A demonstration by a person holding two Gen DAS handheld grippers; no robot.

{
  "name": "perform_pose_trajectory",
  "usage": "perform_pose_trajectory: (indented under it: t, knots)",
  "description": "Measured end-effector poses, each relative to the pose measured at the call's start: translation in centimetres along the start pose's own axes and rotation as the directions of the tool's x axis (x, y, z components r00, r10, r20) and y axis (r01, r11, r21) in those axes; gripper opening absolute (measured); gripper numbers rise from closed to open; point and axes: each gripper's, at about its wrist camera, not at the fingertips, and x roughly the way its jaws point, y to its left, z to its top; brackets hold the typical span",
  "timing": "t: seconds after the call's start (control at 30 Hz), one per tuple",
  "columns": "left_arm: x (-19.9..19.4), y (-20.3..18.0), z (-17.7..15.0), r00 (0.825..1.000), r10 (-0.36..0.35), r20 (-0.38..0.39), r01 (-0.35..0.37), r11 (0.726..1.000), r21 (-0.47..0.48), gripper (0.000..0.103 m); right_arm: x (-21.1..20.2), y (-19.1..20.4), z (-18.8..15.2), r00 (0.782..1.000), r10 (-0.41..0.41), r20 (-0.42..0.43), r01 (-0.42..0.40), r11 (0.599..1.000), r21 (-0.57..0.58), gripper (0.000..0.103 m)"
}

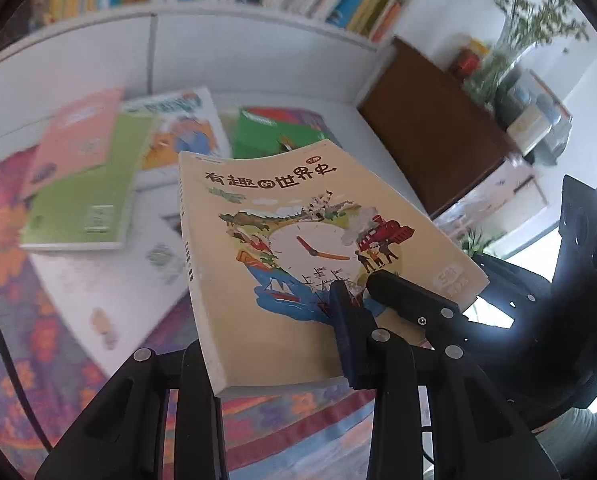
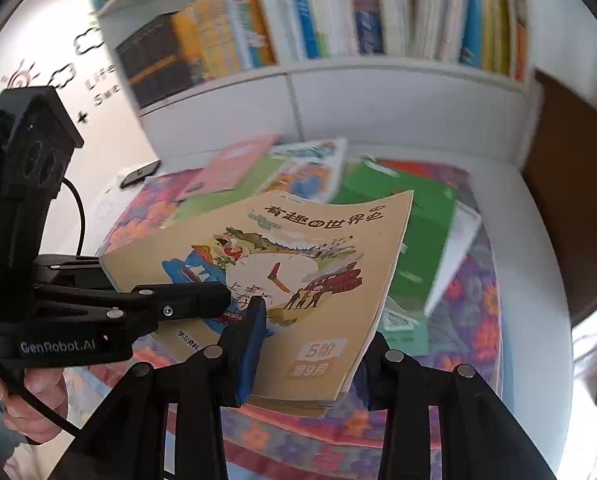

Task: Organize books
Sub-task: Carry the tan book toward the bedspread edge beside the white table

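Both grippers clamp one book: the left gripper [image 1: 282,344] has its jaws closed on the near edge of the tan world-history book [image 1: 298,248], one finger over the cover and one beneath, and the right gripper [image 2: 310,360] grips the same near edge from the other side, with a blue pad pressed on the cover. That book hangs in the air, tilted, above the patterned cloth [image 2: 474,312] on the counter [image 2: 538,280].

Beyond the tan book, a pink book [image 1: 78,136] lies on a light green book [image 1: 78,204], with a green book [image 1: 274,132] just beside them. Past those stands the white bookshelf [image 2: 338,88], its row of upright books packed tight.

Risk, as I judge it: both grips sit on one edge, so the far end sags. If either jaw eases unevenly, the paperback could twist, bend its cover, or slip down onto the loose pile. Sliding it into so full a row may also jam or crumple the leading corner.
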Motion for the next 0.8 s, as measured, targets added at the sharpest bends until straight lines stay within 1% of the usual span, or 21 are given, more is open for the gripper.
perform_pose_trajectory:
  t: [0.07,0.1,0.13,0.2,0.27,0.33,0.37,0.47,0.5,0.57,0.63,0.67,0.77,0.8]
  knots:
    - [-2.6,1.8,-0.3,0.999,0.001,0.043,0.0,1.0,-0.023,0.031,-0.2,2.2,1.1,1.0,0.011,0.02,-0.01,1.0,-0.026,0.037]
    - [-4.5,3.1,-0.6,0.997,0.016,0.077,-0.014,0.999,-0.032,0.031,-0.5,4.1,1.7,0.999,0.021,0.036,-0.019,0.998,-0.054,0.037]
    - [-5.4,3.6,-0.6,0.995,0.028,0.097,-0.024,0.999,-0.041,0.031,-0.4,5.0,2.3,0.999,0.026,0.043,-0.023,0.997,-0.069,0.037]
    - [-8.5,6.7,-1.0,0.988,0.061,0.139,-0.053,0.997,-0.062,0.031,-0.1,8.6,3.7,0.996,0.062,0.066,-0.055,0.993,-0.105,0.037]
    - [-11.6,10.1,-1.4,0.982,0.098,0.16,-0.087,0.993,-0.079,0.031,0.7,12.0,4.8,0.993,0.098,0.07,-0.088,0.986,-0.138,0.037]
    - [-13.8,12.9,-1.8,0.976,0.129,0.174,-0.115,0.989,-0.09,0.031,2.1,16.0,6.0,0.989,0.135,0.068,-0.122,0.979,-0.161,0.037]
    - [-15.0,15.0,-2.0,0.972,0.147,0.181,-0.13,0.986,-0.103,0.031,3.1,18.7,6.6,0.984,0.162,0.069,-0.148,0.973,-0.176,0.037]
    - [-17.6,19.7,-2.7,0.956,0.213,0.202,-0.191,0.974,-0.124,0.031,5.8,23.8,7.6,0.975,0.211,0.073,-0.194,0.963,-0.188,0.037]
    - [-18.3,21.9,-2.7,0.951,0.234,0.201,-0.21,0.969,-0.132,0.031,7.2,25.9,8.1,0.971,0.229,0.07,-0.212,0.958,-0.193,0.037]
    - [-18.7,25.1,-2.3,0.951,0.241,0.194,-0.211,0.964,-0.16,0.031,9.8,29.4,9.1,0.967,0.247,0.056,-0.231,0.951,-0.205,0.037]
    - [-18.4,28.2,-1.9,0.952,0.244,0.185,-0.211,0.96,-0.181,0.031,12.1,31.4,9.9,0.966,0.254,0.04,-0.24,0.948,-0.208,0.037]
    - [-17.9,30.1,-1.7,0.952,0.247,0.179,-0.211,0.958,-0.194,0.031,14.0,32.6,10.5,0.966,0.257,0.021,-0.248,0.948,-0.199,0.037]
    - [-16.4,33.1,-1.5,0.953,0.248,0.172,-0.213,0.956,-0.202,0.031,18.2,34.5,11.4,0.97,0.244,-0.014,-0.242,0.953,-0.181,0.037]
    - [-15.7,34.4,-1.5,0.957,0.236,0.17,-0.199,0.957,-0.211,0.031,19.1,34.9,11.6,0.972,0.236,-0.023,-0.236,0.956,-0.176,0.037]
